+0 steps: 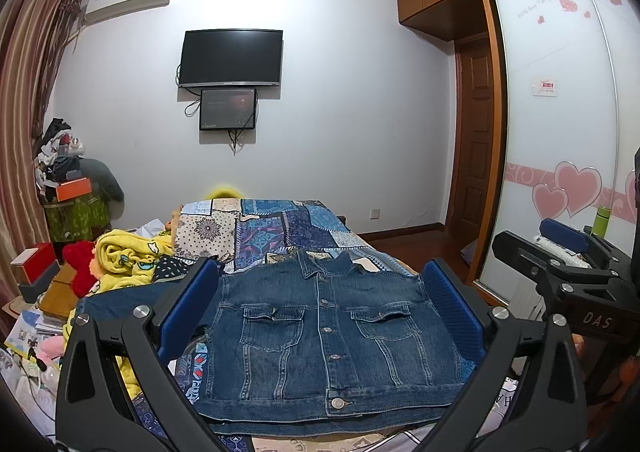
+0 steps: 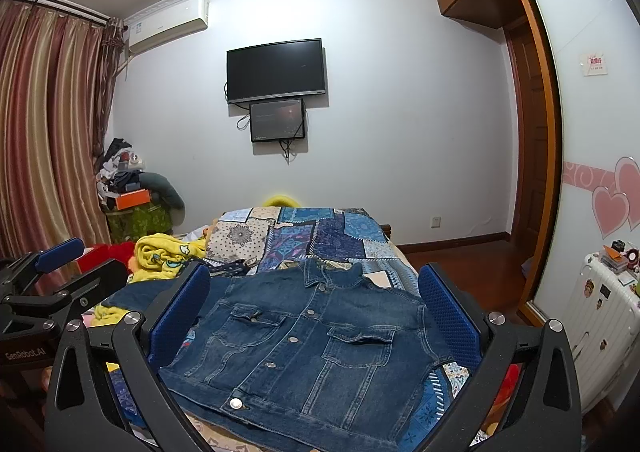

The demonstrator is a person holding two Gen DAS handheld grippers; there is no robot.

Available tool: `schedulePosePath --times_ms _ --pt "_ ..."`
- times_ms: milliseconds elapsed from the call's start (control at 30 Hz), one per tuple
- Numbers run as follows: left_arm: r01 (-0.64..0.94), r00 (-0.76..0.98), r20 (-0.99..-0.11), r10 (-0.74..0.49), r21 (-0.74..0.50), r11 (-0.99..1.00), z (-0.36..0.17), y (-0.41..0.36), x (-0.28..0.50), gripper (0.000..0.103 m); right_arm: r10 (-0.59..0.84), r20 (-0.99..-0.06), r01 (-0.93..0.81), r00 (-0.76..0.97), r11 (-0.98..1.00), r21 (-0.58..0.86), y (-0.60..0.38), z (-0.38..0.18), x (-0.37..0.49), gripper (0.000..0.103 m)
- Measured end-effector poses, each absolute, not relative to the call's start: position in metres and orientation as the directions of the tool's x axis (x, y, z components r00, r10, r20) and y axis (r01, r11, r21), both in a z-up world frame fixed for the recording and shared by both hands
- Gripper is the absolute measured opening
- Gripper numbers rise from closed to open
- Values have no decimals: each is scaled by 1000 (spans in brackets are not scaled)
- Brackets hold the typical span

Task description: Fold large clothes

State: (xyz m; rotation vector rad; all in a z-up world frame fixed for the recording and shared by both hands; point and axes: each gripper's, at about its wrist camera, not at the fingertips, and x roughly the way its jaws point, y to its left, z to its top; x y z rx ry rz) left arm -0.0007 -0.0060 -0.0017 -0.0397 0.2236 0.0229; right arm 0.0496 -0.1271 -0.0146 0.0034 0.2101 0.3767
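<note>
Holding both the left gripper and right gripper wide apart and empty, you hover above the denim jacket. Pinch the outstretched left sleeve near its end and lay it flat across the chest.

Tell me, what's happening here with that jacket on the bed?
A person is holding a two-finger claw in each hand above a denim jacket laid front-up on a bed with a patchwork quilt. The jacket is buttoned, with at least its right-hand side tucked under; the other sleeve stretches out to the left. Both the left claw and the right claw are open and hold nothing; the jaws frame the jacket without gripping it.
</note>
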Motion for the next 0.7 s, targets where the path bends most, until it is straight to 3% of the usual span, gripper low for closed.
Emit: schedulePosePath --times_ms 700 --pt "-28 972 -234 17 -42 999 -6 -2 3 103 370 -225 -368 901 928 52 -126 -19 56 103"
